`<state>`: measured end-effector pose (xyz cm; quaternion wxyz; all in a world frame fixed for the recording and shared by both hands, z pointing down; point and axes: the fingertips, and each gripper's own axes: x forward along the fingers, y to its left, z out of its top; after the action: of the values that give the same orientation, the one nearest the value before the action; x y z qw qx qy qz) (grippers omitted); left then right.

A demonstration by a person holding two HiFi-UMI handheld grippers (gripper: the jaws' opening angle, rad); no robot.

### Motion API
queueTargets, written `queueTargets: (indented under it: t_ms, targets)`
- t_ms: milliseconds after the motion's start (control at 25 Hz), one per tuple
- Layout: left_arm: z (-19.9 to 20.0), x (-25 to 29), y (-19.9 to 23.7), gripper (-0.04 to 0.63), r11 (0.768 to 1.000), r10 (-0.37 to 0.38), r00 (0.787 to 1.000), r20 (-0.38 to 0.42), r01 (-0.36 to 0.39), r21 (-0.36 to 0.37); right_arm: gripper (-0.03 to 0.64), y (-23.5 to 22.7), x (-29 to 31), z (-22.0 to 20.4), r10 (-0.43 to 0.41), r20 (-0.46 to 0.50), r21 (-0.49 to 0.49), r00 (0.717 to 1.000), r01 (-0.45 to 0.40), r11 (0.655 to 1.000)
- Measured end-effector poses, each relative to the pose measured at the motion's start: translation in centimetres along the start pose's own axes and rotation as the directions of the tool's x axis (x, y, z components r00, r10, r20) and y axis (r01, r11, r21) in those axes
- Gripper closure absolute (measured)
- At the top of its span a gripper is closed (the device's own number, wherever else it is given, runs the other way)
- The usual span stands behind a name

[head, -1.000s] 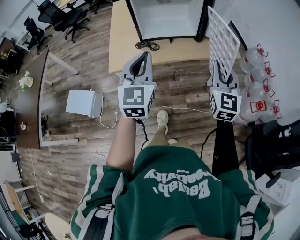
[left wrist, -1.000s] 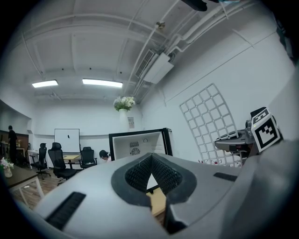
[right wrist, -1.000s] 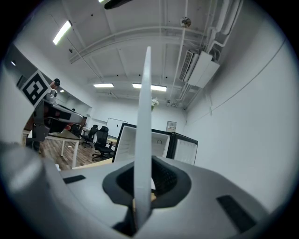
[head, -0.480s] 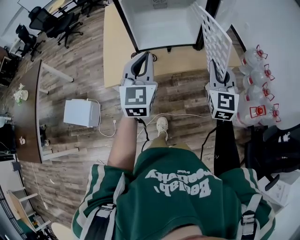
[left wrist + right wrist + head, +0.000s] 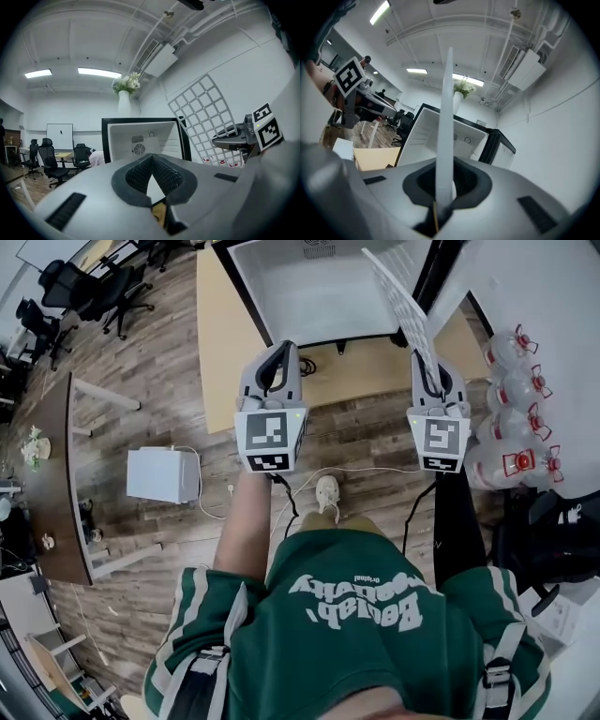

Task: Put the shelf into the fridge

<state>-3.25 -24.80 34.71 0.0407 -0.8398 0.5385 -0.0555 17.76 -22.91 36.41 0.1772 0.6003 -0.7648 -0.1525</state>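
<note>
The fridge [image 5: 314, 282] stands open on the counter [image 5: 216, 329] at the far side, its white cavity facing the person, so there looks to be a clear way in. The shelf [image 5: 401, 298], a white wire grid, is held up in the air on the right, just before the fridge's right edge and not yet inside. It stands on edge rather than flat, so the right gripper view sees it only as a thin white strip rising from the jaws. That pose probably suits carrying by one rim. I judge it must be laid level before it can slide onto the ribs in the side walls.

The right gripper [image 5: 428, 371] is clamped on the shelf's near rim, with its jaws almost together and the thin edge pinched between the pads. The left gripper [image 5: 279, 360] hovers well to the left of the shelf and points at the fridge. Its jaw tips meet with nothing between them, so it is free to steady the shelf's far side.
</note>
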Motion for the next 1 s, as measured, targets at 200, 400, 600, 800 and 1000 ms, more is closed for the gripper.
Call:
queueTargets:
  t_ms: [200, 400, 600, 800, 1000]
  targets:
    - [-1.1, 2.1, 2.2, 0.595, 1.0, -0.014, 1.0, -0.009, 0.014, 0.0, 0.584, 1.2, 3.0, 0.2, 0.004, -0.009, -0.151, 1.0, -0.005, 0.988]
    - [-2.2, 3.3, 3.8, 0.595, 0.999, -0.035, 0.999, -0.018, 0.034, -0.003, 0.586, 1.9, 4.8, 0.3, -0.017, -0.012, -0.327, 1.0, 0.012, 0.945]
    - [-2.8, 4.1, 4.6, 0.595, 0.998, -0.059, 0.998, -0.021, 0.058, -0.011, 0.586, 2.4, 6.2, 1.0, -0.038, 0.002, -0.452, 0.999, 0.035, 0.892]
    - [-3.3, 4.3, 5.0, 0.595, 0.997, -0.073, 0.997, -0.021, 0.072, -0.021, 0.586, 2.9, 7.3, 1.5, -0.052, 0.013, -0.523, 0.999, 0.052, 0.851]
    - [-3.1, 4.3, 5.3, 0.595, 0.997, -0.069, 0.997, -0.016, 0.069, -0.018, 0.586, 3.1, 8.4, 1.6, -0.043, 0.02, -0.59, 0.999, 0.047, 0.806]
